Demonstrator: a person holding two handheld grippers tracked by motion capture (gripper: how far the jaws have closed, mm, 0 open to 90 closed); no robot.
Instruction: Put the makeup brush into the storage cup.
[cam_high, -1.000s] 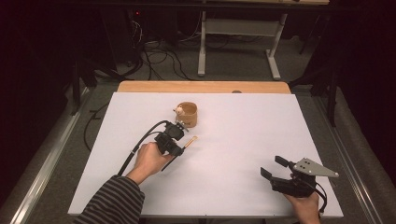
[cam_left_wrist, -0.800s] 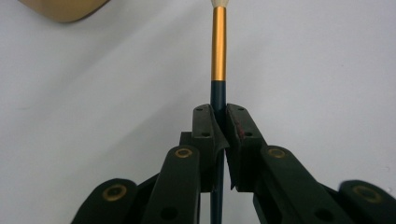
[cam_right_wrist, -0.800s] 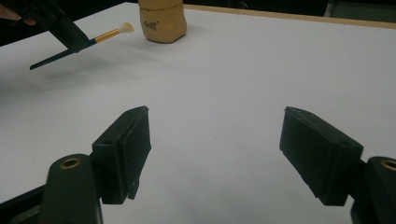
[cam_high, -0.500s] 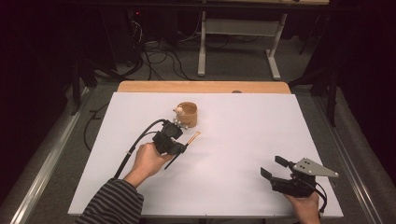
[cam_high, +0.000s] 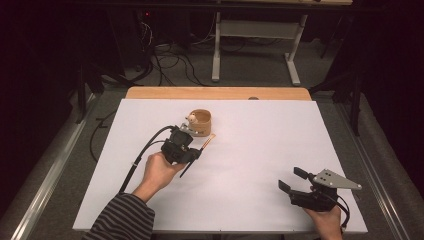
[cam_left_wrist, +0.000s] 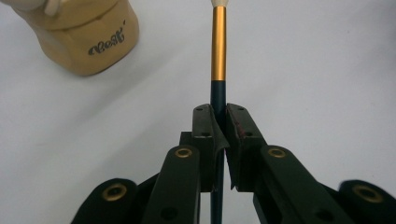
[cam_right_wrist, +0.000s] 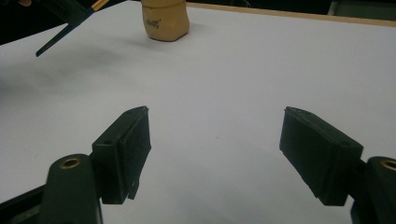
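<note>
My left tool (cam_high: 192, 149) is clamped tight on a thin stick with a dark green shaft, gold metal band and pale tip (cam_left_wrist: 218, 51), probably a brush or cosmetic pencil. From the left gripper view the jaws meet on the dark shaft just below the gold band, and the shaft runs on down between the linkages. In the high view the stick (cam_high: 207, 140) angles up and to the right from the tool, its pale tip free just beside the small tan wooden cup (cam_high: 201, 121), not touching it as far as I can tell. The dark tail end pokes out below the tool, toward me. The cup stands upright on the white table (cam_high: 260, 150) at centre far, with a small cream figure (cam_high: 191, 118) on its near-left rim. The left gripper view shows dark script lettering on the cup wall (cam_left_wrist: 88, 39); I can't read it.

My right tool (cam_high: 291, 179) sits at the near right corner of the table, jaws wide apart, nothing between them. In the right gripper view both black pads (cam_right_wrist: 134, 144) hover over bare white surface, with the cup (cam_right_wrist: 165, 19) well away at the far side and the stick's dark end (cam_right_wrist: 60, 36) at upper left. A hand in a striped sleeve (cam_high: 120, 220) holds the left tool.
</note>
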